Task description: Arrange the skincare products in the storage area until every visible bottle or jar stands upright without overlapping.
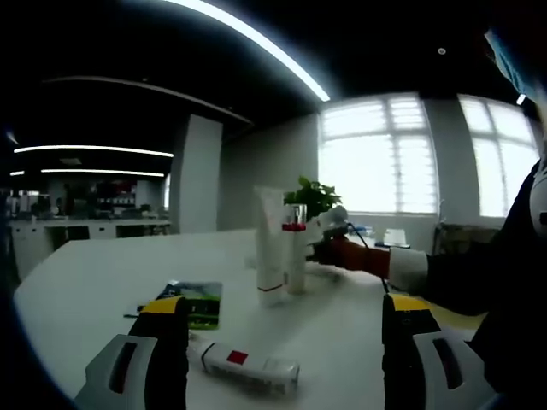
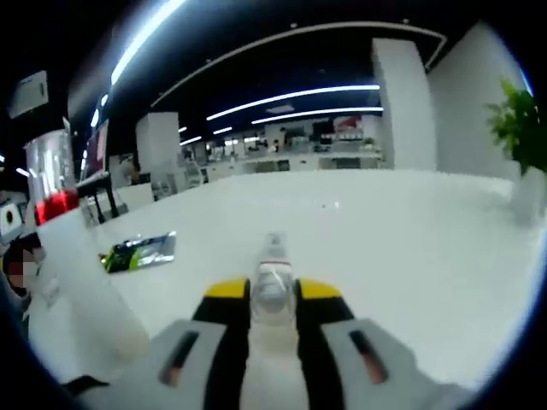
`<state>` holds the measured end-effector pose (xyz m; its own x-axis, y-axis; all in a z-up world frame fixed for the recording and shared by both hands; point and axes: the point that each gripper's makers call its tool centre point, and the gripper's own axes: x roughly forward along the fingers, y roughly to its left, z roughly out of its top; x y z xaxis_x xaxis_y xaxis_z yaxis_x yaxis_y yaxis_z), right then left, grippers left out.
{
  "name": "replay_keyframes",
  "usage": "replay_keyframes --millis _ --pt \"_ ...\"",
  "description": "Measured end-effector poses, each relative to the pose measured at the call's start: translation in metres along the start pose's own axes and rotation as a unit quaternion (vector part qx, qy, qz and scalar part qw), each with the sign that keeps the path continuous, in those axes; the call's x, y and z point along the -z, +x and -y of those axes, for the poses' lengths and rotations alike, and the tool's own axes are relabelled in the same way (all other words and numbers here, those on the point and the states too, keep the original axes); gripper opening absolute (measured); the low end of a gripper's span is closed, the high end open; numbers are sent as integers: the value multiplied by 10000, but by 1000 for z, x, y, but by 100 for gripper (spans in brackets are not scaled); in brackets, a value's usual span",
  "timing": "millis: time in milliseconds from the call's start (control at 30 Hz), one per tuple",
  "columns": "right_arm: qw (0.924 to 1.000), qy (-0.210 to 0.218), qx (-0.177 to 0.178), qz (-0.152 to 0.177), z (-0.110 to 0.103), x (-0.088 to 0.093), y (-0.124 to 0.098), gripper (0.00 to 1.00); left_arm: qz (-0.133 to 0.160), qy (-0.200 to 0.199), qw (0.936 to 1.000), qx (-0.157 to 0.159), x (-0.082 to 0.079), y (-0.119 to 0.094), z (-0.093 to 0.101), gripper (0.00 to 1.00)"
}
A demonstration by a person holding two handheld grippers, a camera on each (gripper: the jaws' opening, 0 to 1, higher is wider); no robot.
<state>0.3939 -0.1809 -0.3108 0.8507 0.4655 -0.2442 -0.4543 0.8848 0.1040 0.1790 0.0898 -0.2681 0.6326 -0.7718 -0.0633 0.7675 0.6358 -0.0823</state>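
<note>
Lying flat just beyond the left gripper [image 1: 286,329], whose jaws stand wide apart with nothing between them, is a white tube with a red label [image 1: 244,362] on the white table [image 1: 94,278]. Left of it lies a green packet [image 1: 193,301]. Farther back two tall white tubes [image 1: 272,243] stand upright side by side, the right gripper [image 1: 338,248] close beside them. In the right gripper view, the right gripper's [image 2: 273,303] jaws are clamped on a small clear bottle [image 2: 273,286]; a potted plant [image 2: 520,137] stands far right.
</note>
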Motion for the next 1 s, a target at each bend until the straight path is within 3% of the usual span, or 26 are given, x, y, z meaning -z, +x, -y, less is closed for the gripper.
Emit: replay_keyframes --millis 233,400,833,1000 --pt "9955 763 -248 509 1 -16 -9 18 42 -28 10000 -15 -2 -3 2 95" --pt "9912 1047 -414 703 1 -23 -13 17 42 -15 10000 16 -4 -2 1 94" --pt "9768 1554 -865 1194 -8 -42 -23 17 4 -24 10000 63 -3 1 4 94" --pt "9758 1476 -956 1299 -16 -46 -25 17 -6 -17 10000 76 -3 3 4 94"
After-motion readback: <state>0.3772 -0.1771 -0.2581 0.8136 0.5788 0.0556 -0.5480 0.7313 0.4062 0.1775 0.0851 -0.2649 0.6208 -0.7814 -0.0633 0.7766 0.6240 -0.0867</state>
